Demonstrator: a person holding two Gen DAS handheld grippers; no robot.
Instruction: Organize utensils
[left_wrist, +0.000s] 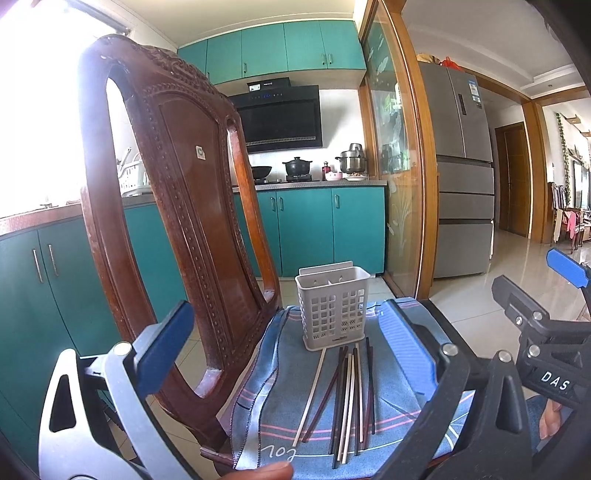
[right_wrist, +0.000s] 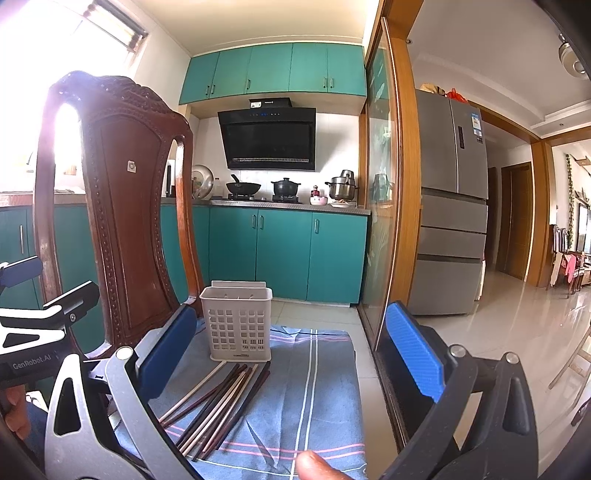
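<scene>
A white plastic utensil basket (left_wrist: 334, 308) stands upright on a blue cloth (left_wrist: 266, 402) on a chair seat. Several chopsticks (left_wrist: 349, 395), dark and pale, lie flat on the cloth in front of it. My left gripper (left_wrist: 288, 354) is open and empty, held above and before the chopsticks. In the right wrist view the basket (right_wrist: 238, 325) and the chopsticks (right_wrist: 221, 402) lie between the fingers of my right gripper (right_wrist: 291, 350), which is open and empty. The right gripper also shows at the right edge of the left wrist view (left_wrist: 535, 317).
The carved wooden chair back (left_wrist: 177, 206) rises at the left of the seat. A glass sliding door in a wooden frame (left_wrist: 402, 184) stands behind on the right. Teal kitchen cabinets (left_wrist: 314, 229) and a grey fridge (left_wrist: 461, 177) are farther off. Tiled floor lies to the right.
</scene>
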